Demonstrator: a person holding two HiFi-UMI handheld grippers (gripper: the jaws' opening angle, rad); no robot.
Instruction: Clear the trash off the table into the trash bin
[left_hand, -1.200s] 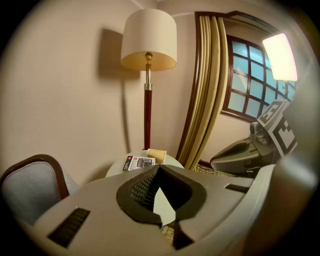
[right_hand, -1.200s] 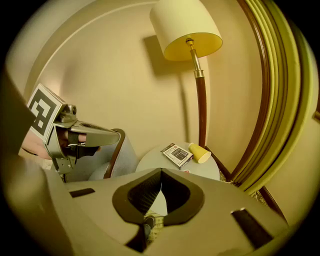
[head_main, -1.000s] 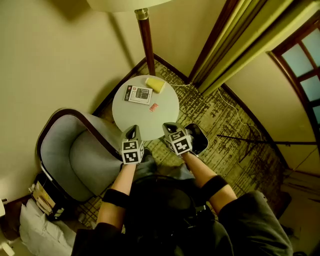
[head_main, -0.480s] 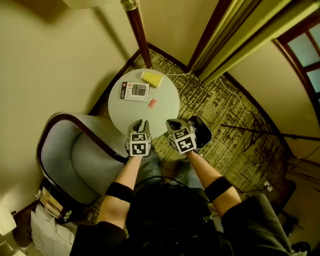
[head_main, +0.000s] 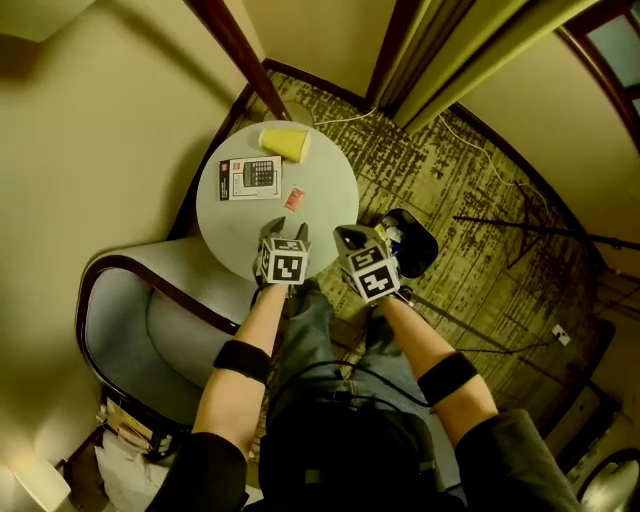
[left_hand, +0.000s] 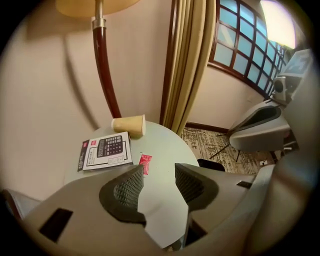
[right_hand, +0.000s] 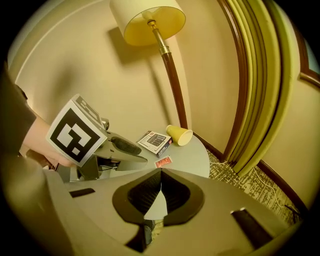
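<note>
1. The round bench stands between the armchair on the left and the trash bin on the carpet to the right. The floor lamp rises behind the far edge.
2. The paper cup lies on its side at the far edge of the bench. Its long axis runs left to right, with the open mouth pointing right.
3. The red packet lies flat near the bench centre, apart from the cup. Its long axis runs roughly near to far, slightly tilted.
4. The calculator box lies flat to the left of the packet, long axis left to right.
5. The left gripper hangs over the near part of the bench, pointing down toward the packet. Its jaws are opening, and only bare bench shows between them.
6. The right gripper is at the near right edge of the bench, beside the bin. Its jaws are closed together and grip nothing.
</note>
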